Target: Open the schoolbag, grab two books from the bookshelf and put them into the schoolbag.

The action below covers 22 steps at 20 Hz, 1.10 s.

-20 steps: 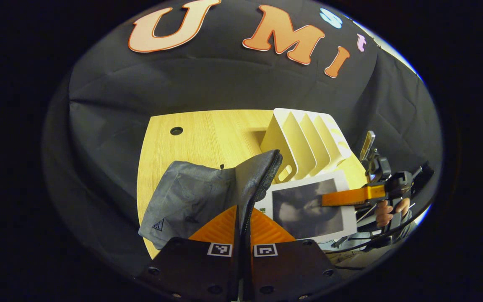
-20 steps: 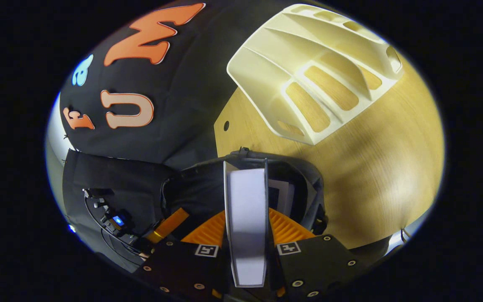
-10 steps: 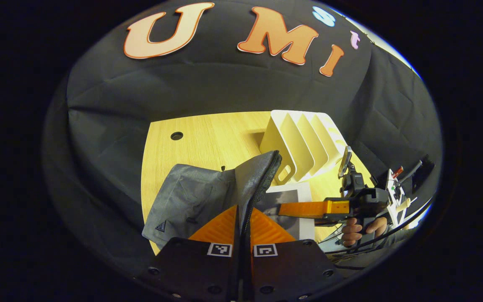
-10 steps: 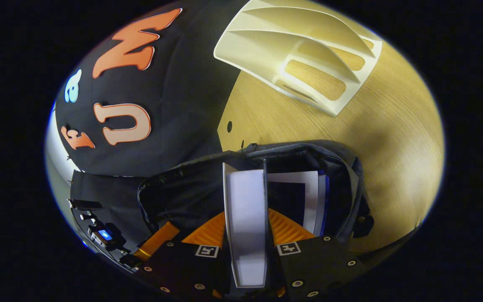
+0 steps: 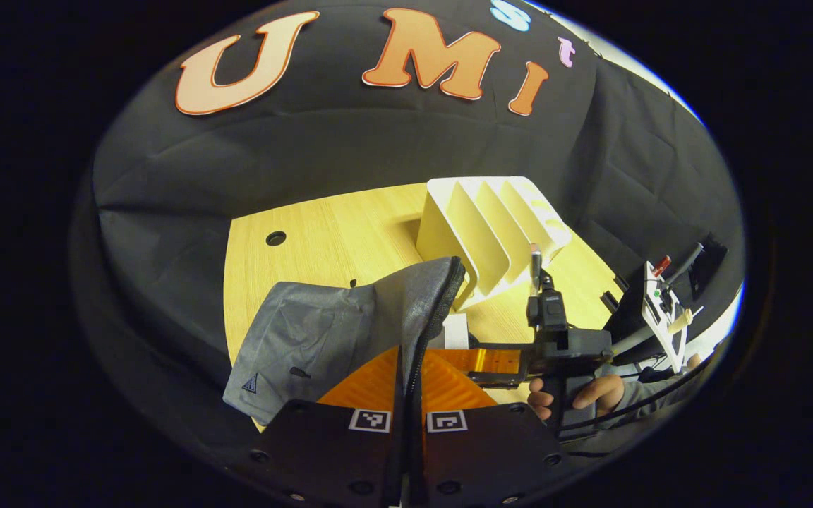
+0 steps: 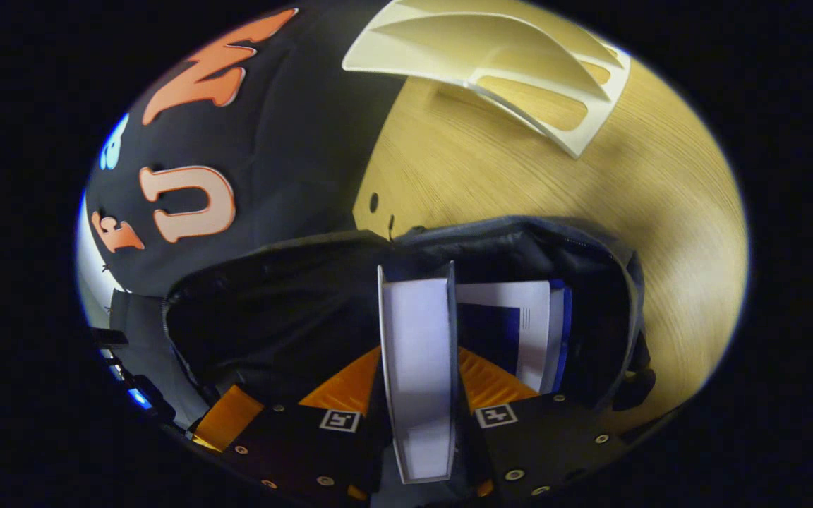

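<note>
The table (image 5: pixel 322 240) of pale wood carries everything; on its near part lies the grey bag (image 5: pixel 322 331), its mouth gaping wide in the right gripper view (image 6: pixel 293 296), dark inside; behind the bag, toward the cloth wall, stands the cream shelf (image 5: pixel 488 226), its slots bare, seen tilted and from the end in the right gripper view (image 6: pixel 519 77); inside the bag, against its right wall, a first book (image 6: pixel 530 331) stands with white pages and a blue edge; the second book (image 6: pixel 417 367) is edge-on, partly down into the mouth just left of the first; the right gripper (image 6: pixel 417 391) pinches this second book, one finger pressed on each cover; in the left gripper view the same gripper (image 5: pixel 498 363) reaches in behind the bag's raised rim, a hand (image 5: pixel 576 398) on its grip; the left gripper (image 5: pixel 406 384) has its fingers pressed together on the zipper rim of the bag, holding that edge up.
</note>
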{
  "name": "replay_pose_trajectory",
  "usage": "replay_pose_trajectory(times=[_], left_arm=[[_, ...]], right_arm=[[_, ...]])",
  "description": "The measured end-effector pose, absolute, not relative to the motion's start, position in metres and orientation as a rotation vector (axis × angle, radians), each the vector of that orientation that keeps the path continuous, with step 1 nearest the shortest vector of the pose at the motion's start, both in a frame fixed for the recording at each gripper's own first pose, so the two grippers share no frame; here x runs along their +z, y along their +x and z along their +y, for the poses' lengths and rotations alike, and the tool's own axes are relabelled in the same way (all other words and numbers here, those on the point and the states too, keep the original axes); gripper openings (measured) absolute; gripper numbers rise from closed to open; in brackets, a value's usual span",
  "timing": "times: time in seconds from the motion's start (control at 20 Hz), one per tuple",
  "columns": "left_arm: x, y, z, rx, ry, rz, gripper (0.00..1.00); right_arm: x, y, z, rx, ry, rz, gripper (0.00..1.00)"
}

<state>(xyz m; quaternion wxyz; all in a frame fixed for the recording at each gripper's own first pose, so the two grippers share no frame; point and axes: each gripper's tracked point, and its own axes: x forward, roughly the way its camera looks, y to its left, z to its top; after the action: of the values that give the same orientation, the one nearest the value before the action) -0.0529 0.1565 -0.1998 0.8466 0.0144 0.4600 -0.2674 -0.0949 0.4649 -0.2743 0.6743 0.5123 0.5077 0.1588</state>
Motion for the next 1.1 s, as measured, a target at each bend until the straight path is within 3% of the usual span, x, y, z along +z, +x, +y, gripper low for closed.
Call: replay_pose_trajectory(times=[0.1, 0.15, 0.25, 0.6, 0.75, 0.85, 0.95, 1.1], left_arm=[[-0.201, -0.054, 0.158, -0.562, 0.037, 0.972, 0.05], [-0.202, -0.053, 0.158, -0.559, 0.036, 0.972, 0.05], [-0.203, -0.053, 0.155, -0.543, 0.015, 0.98, 0.05], [-0.214, -0.054, 0.157, -0.428, 0.078, 0.98, 0.06], [-0.214, -0.058, 0.151, -0.432, 0.091, 0.975, 0.12], [-0.217, -0.057, 0.147, -0.371, 0.079, 0.984, 0.24], [-0.219, -0.056, 0.142, -0.307, 0.065, 0.993, 0.5], [-0.22, -0.049, 0.141, -0.238, 0.093, 0.967, 0.59]], right_arm=[[-0.29, -0.102, 0.46, 0.34, 1.039, 1.203, 0.62], [-0.295, -0.102, 0.454, 0.338, 0.983, 1.201, 0.77], [-0.295, -0.101, 0.438, 0.326, 0.876, 1.193, 0.94], [-0.279, -0.086, 0.357, 0.279, 0.705, 1.113, 0.98], [-0.269, -0.079, 0.319, 0.266, 0.618, 1.049, 0.98], [-0.268, -0.072, 0.292, 0.244, 0.555, 1.015, 0.98], [-0.264, -0.069, 0.27, 0.231, 0.513, 0.993, 0.98], [-0.248, -0.056, 0.237, 0.22, 0.47, 0.923, 0.98]])
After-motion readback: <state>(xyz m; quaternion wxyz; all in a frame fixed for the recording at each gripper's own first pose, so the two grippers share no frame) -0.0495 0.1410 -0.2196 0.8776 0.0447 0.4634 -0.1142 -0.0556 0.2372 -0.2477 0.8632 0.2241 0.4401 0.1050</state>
